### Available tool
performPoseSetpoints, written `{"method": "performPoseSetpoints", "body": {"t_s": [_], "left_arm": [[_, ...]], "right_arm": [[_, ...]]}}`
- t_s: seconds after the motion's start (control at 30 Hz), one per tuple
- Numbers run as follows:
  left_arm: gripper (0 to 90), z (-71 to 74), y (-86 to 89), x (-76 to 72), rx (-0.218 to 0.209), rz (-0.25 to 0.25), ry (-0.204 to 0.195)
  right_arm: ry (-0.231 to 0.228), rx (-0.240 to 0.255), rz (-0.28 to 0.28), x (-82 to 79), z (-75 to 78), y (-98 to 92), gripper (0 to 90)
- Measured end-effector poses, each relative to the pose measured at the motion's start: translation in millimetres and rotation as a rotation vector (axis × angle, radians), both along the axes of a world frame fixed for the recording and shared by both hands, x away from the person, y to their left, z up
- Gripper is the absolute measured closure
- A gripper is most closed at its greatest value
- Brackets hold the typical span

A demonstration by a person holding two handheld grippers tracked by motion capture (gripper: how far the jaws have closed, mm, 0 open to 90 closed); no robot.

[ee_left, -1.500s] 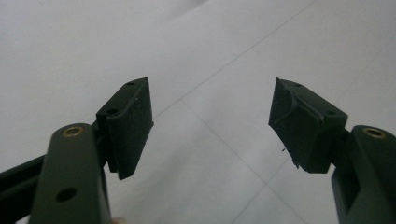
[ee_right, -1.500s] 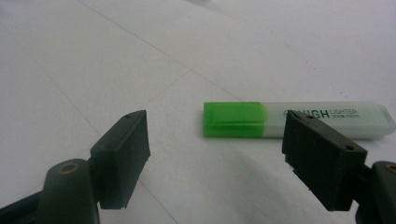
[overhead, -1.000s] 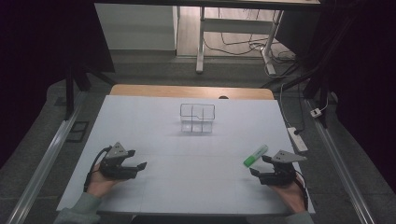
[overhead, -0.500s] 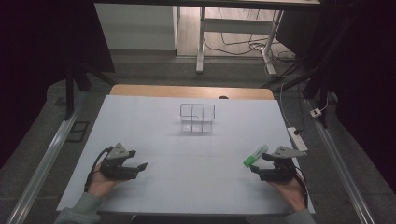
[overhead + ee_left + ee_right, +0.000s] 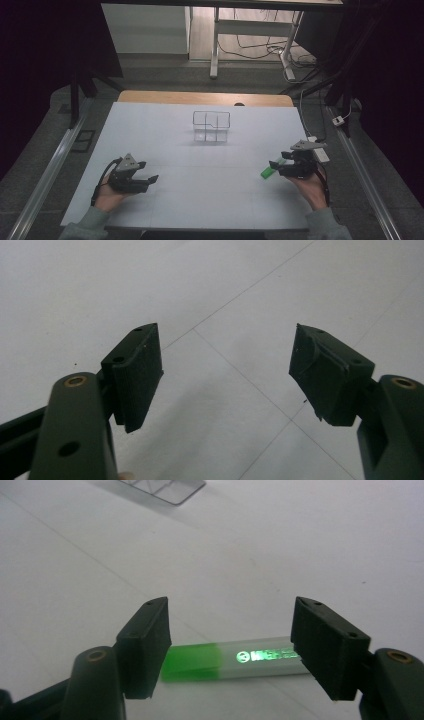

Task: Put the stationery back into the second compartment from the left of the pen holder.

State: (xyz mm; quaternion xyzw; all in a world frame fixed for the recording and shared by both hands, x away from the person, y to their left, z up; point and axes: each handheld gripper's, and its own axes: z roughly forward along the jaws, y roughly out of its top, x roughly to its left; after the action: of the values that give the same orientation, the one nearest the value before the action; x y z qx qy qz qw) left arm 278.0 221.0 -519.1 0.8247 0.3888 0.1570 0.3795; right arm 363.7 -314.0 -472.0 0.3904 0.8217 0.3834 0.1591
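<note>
Green-capped, clear-barrelled marker pen (image 5: 235,660) lies lengthwise between the right gripper's (image 5: 230,647) jaws, which have just been closing; firm pinch unconfirmed. Left gripper (image 5: 227,372) spread, empty. Clear compartmented acrylic holder (image 5: 211,126) mid-table awaits; delivery outstanding.

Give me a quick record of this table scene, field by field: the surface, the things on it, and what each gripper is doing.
surface: white table
middle of table: clear divided box, apart from both grippers
left gripper: open, nothing between its fingers, bare table beneath
right gripper: jaws wide apart and just been closing, green marker crosswise between its fingers
marker: green cap, clear printed barrel
grip: unclear whether the fingers press on the marker yet
</note>
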Motion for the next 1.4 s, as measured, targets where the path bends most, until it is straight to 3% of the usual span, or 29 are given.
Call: {"method": "performPoseSetpoints", "body": {"t_s": [0.2, 0.43, 0.53, 0.8, 0.93, 1.13, 1.4], "left_arm": [[28.6, -0.8, -1.3, 0.4, 0.007, -0.008, -0.001], [28.6, -1.4, -1.2, 0.8, 0.015, -0.016, -0.002], [28.6, -2.8, -1.4, 2.2, 0.021, -0.016, 0.002], [28.6, -2.0, -0.5, 1.8, 0.022, -0.001, -0.009], [28.5, -3.0, -1.7, 2.6, 0.035, -0.008, -0.005], [28.5, -3.6, -1.8, 3.1, 0.041, -0.006, -0.004], [28.5, -5.2, -1.8, 3.4, 0.047, -0.01, 0.001]], "right_arm": [[0.02, -0.052, -0.037, 15.8, 0.2, -7.1, 44.9], [0.049, -0.118, -0.087, 34.1, -2.8, -16.7, 76.0], [0.062, -0.161, -0.082, 44.4, -4.5, -17.2, 88.9], [0.121, -0.245, -0.115, 63.8, -12.1, -26.1, 89.1], [0.139, -0.241, -0.104, 66.2, -19.1, -31.0, 89.0], [0.179, -0.167, -0.067, 72.4, -27.6, -39.2, 89.1], [0.196, -0.174, -0.012, 68.8, -28.6, -33.0, 89.1]]}}
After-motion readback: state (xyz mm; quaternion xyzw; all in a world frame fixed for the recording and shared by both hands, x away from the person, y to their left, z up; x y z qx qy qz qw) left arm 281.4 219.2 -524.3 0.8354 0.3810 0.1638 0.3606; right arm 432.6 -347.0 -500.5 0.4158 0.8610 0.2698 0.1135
